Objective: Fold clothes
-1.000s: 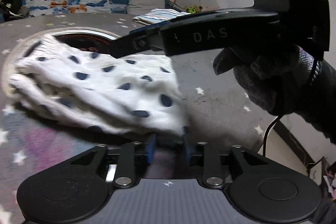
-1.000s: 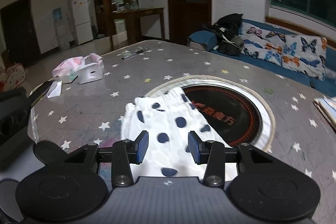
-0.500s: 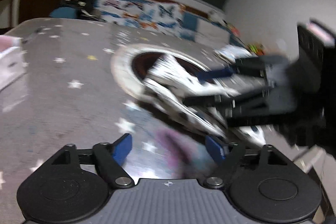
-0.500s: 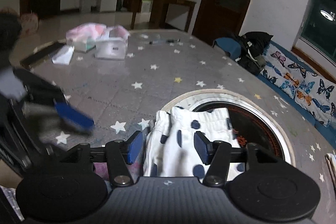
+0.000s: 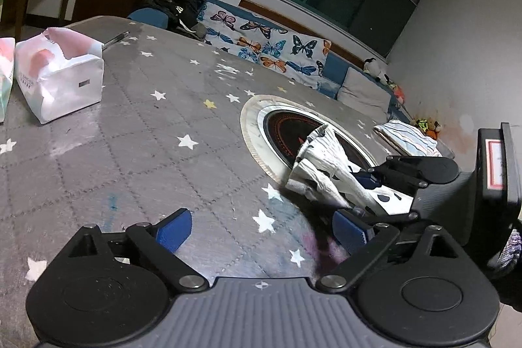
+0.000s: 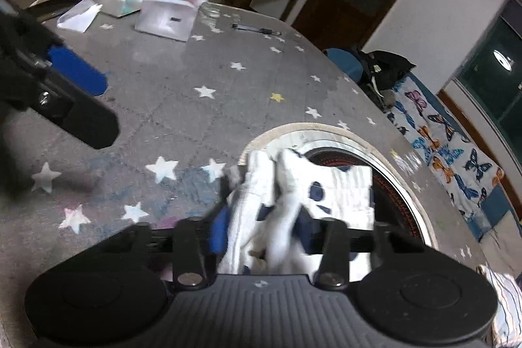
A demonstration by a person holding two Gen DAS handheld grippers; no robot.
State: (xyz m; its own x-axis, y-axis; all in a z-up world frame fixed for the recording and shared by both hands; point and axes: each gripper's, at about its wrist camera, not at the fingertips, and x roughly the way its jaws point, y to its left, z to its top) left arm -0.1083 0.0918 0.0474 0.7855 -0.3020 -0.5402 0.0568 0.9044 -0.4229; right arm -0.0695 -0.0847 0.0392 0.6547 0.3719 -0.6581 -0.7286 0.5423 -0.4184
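Since a second ago the left gripper (image 5: 261,229) has let go of the dotted garment (image 6: 313,194); its jaws are opening over bare table (image 5: 163,136). Bunched cloth lies between the right gripper's (image 6: 264,230) closing fingers.

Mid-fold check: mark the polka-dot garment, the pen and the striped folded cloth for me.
polka-dot garment (image 6: 339,185): right wrist view, on its flat white panel.
pen (image 6: 256,29): right wrist view, mid-barrel.
striped folded cloth (image 5: 406,137): left wrist view, on its top layer.
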